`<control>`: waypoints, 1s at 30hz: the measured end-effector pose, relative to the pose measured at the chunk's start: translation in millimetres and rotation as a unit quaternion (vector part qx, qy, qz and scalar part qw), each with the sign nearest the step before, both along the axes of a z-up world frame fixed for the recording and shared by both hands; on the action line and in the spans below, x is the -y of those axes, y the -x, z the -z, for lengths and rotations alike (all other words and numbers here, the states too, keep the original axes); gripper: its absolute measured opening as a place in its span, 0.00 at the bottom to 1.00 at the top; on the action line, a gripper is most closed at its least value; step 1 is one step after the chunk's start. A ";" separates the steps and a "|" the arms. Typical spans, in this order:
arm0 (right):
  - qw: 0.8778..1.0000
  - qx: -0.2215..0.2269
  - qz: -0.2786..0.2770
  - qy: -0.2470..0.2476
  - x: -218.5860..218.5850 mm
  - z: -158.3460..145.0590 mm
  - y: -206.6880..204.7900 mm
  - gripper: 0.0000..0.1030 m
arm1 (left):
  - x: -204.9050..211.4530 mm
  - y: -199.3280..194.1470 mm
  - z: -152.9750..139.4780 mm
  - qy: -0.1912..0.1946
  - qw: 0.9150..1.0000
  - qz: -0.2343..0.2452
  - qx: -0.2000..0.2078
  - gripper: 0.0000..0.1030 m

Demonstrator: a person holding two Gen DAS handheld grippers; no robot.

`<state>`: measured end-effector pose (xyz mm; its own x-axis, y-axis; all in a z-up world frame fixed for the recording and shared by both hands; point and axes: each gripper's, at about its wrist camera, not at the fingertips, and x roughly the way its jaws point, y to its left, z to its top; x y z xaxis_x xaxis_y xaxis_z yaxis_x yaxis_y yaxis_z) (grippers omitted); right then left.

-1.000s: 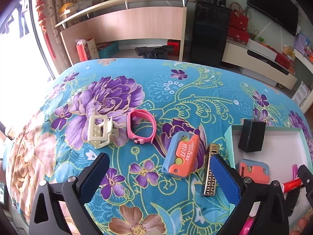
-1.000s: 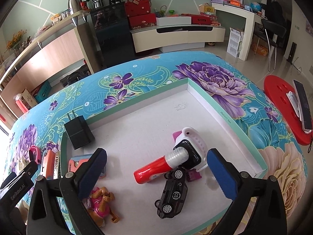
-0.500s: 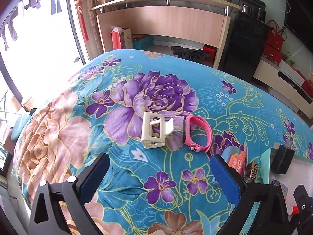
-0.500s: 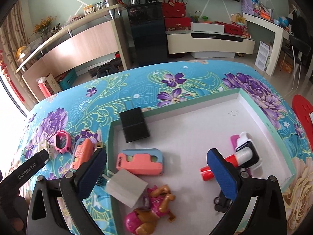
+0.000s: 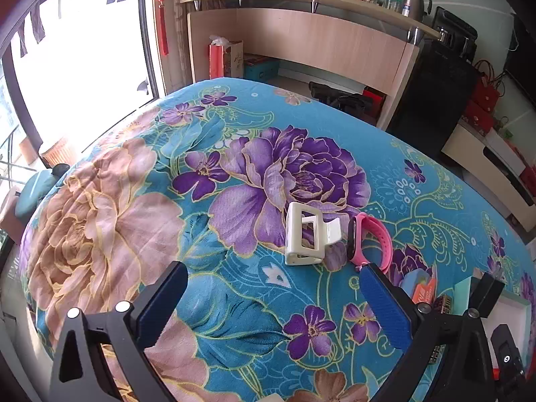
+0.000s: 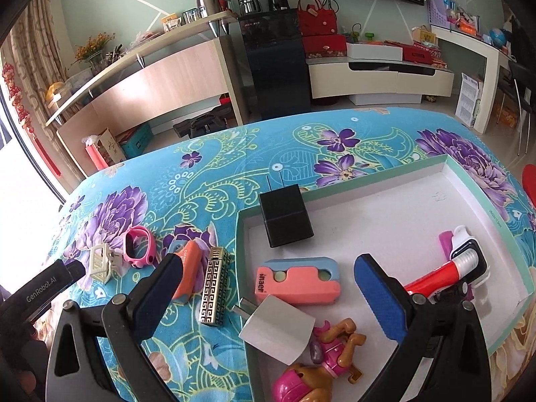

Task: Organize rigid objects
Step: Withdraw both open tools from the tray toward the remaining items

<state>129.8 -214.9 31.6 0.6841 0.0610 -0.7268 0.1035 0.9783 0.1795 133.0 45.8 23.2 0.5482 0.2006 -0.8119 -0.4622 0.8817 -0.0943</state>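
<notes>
My left gripper [image 5: 272, 274] is open over the flowered cloth, just short of a white clip [image 5: 306, 239] and a pink watch band [image 5: 370, 243]. An orange and blue cutter [image 5: 420, 286] shows behind its right finger. My right gripper [image 6: 268, 264] is open above the left edge of the white tray [image 6: 469, 174]. The tray holds a pink cutter [image 6: 296, 279], a grey plug [image 6: 278, 330], a toy dog [image 6: 318, 361], a red tube [image 6: 445, 271] and a white watch [image 6: 469, 251]. A black charger [image 6: 286, 214] leans on the tray's rim. A gold lighter [image 6: 214, 289] lies left of the tray.
The cloth-covered table [image 5: 110, 221] drops away at the left, toward a bright window. A wooden counter [image 5: 318, 37] and a black cabinet [image 6: 274, 77] stand beyond the far edge. The left gripper's body [image 6: 43, 288] shows at the lower left of the right wrist view.
Both views have swung left. The left gripper now faces the clip and pink band instead of the cutter and lighter. The right gripper has moved from the tray's middle to its left edge.
</notes>
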 end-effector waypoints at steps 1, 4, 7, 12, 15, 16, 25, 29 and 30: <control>1.000 -0.001 0.002 0.003 -1.5 0.8 -0.2 0.99 | -1.6 -0.2 0.4 0.001 1.000 0.002 0.000 1.00; 1.000 -0.003 0.012 0.016 -5.4 2.9 -0.2 0.99 | -8.3 -1.4 2.7 0.009 1.000 0.008 0.002 1.00; 0.999 -0.004 0.010 0.035 -11.0 3.3 -0.8 0.99 | -16.3 -3.7 7.1 0.019 1.000 0.013 0.001 1.00; 0.999 -0.013 -0.016 0.046 -27.5 5.9 -4.7 0.99 | -29.7 -9.7 12.3 0.031 0.999 0.018 0.004 1.00; 0.998 -0.018 -0.034 0.048 -41.9 5.7 -8.5 0.99 | -37.6 -14.7 14.0 0.032 0.999 0.017 0.006 1.00; 0.998 -0.018 -0.042 0.051 -47.5 5.4 -9.6 0.99 | -40.1 -15.8 14.4 0.033 0.999 0.018 0.007 1.00; 0.996 -0.008 -0.051 0.072 -59.9 -4.0 -22.9 0.99 | -66.6 -21.4 11.1 0.051 0.998 0.004 0.041 1.00; 0.997 -0.018 -0.052 0.061 -62.6 -2.0 -34.3 0.99 | -57.9 -33.0 16.3 0.069 0.996 0.035 0.043 1.00; 0.997 -0.023 -0.054 0.059 -65.1 0.8 -36.6 0.99 | -53.7 -36.2 18.2 0.070 0.996 0.043 0.041 1.00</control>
<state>166.4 -149.8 30.8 0.6438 0.0446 -0.7639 0.0019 0.9982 0.0599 169.2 99.5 4.9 0.6247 0.0387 -0.7799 -0.3710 0.8936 -0.2528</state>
